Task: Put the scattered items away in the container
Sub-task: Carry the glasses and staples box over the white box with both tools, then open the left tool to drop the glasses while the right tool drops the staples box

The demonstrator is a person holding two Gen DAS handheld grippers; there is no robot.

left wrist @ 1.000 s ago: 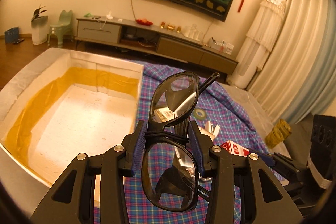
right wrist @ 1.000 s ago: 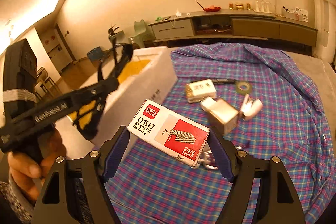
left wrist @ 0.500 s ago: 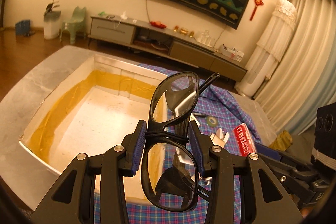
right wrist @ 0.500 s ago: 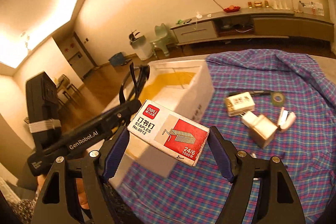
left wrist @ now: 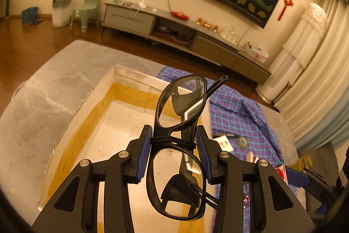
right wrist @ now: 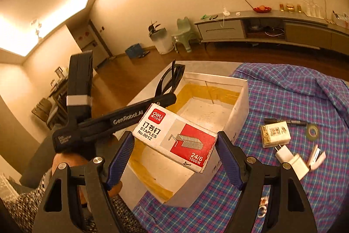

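My left gripper [left wrist: 174, 141] is shut on black-framed glasses [left wrist: 178, 145] at their bridge and holds them upright above the open white foam box [left wrist: 122, 115] with yellow tape inside. In the right wrist view the left gripper [right wrist: 170, 88] reaches over the box [right wrist: 240, 106] from the left. My right gripper [right wrist: 174, 141] is shut on a white and red staples box [right wrist: 176, 137], held above the foam box's near right corner. The right gripper's fingers [left wrist: 294, 174] show at the lower right of the left wrist view.
On the blue plaid cloth [right wrist: 305, 102] right of the box lie a small white carton [right wrist: 276, 133], a black marker [right wrist: 292, 122], a tape roll [right wrist: 312, 132], a white plug adapter [right wrist: 292, 159] and a small white stapler [right wrist: 316, 157]. The grey table edge [left wrist: 43, 91] lies left.
Both grippers moved left over the foam box with their loads. The box now fills the space under the glasses, and the staples box sits above its near corner.
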